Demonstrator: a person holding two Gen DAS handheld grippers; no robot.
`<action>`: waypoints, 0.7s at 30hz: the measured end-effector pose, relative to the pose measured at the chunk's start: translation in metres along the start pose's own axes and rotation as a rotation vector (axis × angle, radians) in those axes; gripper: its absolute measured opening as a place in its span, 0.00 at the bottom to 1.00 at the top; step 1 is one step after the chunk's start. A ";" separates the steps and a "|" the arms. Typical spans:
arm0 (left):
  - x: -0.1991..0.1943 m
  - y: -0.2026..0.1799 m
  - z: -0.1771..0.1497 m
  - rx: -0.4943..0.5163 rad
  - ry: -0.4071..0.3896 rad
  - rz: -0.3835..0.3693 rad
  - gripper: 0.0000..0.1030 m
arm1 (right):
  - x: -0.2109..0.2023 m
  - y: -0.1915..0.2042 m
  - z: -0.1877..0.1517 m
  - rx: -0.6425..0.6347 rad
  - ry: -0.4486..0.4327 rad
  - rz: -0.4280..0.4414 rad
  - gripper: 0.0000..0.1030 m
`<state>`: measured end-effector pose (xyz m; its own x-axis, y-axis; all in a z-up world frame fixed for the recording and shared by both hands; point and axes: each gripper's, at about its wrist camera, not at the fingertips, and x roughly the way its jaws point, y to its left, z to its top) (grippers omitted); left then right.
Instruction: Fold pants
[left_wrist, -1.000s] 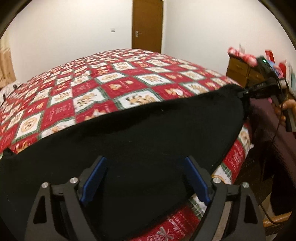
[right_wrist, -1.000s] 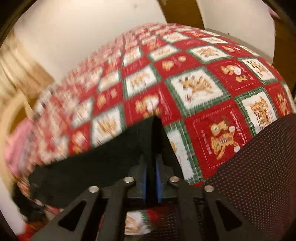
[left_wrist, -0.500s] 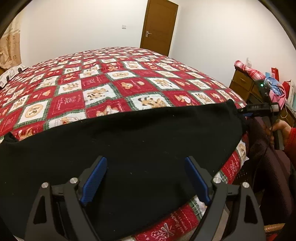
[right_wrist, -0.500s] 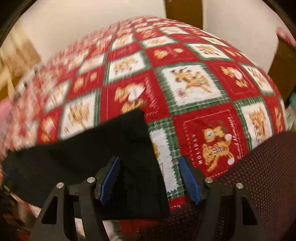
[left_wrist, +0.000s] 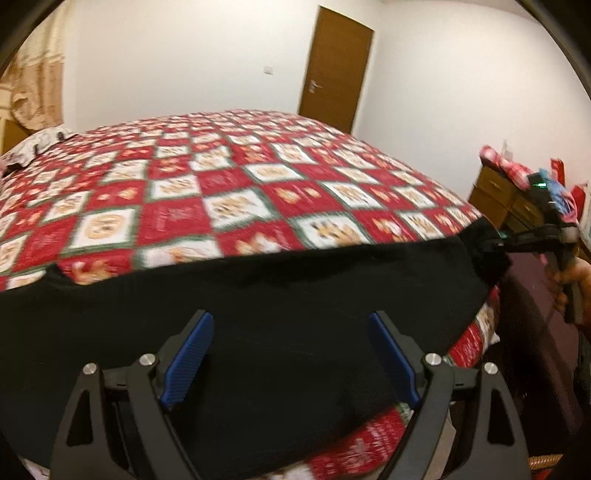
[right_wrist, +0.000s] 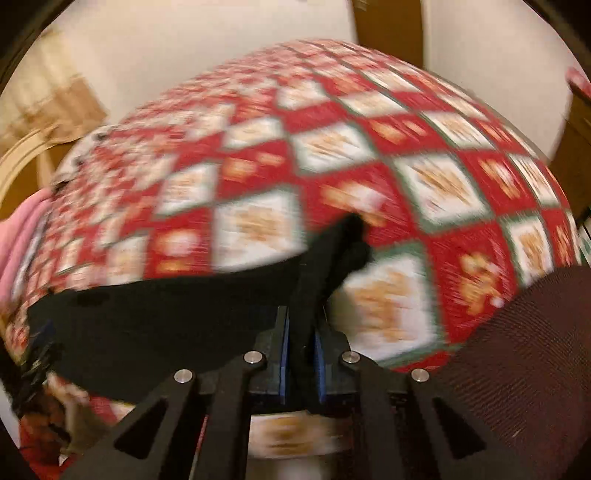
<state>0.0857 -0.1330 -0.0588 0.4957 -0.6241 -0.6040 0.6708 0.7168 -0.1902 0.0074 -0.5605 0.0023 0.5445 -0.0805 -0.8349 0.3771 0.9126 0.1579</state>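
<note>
Left wrist view: we see the black pants (left_wrist: 280, 317), soft and matte, spread in a wide band along the near edge of the quilt (left_wrist: 229, 184), a red, white and green patchwork of squares. Our left gripper (left_wrist: 290, 356) hangs wide open above them, holding nothing. Our right gripper (right_wrist: 300, 339) is closing, its blue ribbed pads pinching a bunched corner of the pants.
</note>
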 end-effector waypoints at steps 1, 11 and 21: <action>-0.002 0.005 0.001 -0.012 -0.007 0.007 0.86 | -0.005 0.017 0.001 -0.026 -0.008 0.032 0.11; -0.033 0.064 -0.007 -0.139 -0.063 0.108 0.86 | 0.039 0.219 -0.035 -0.339 0.056 0.305 0.12; -0.035 0.094 -0.021 -0.199 -0.048 0.146 0.86 | 0.084 0.262 -0.078 -0.266 0.031 0.531 0.62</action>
<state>0.1196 -0.0371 -0.0714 0.6080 -0.5203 -0.5996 0.4708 0.8445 -0.2554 0.0934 -0.2971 -0.0681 0.5834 0.4231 -0.6933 -0.1437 0.8939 0.4246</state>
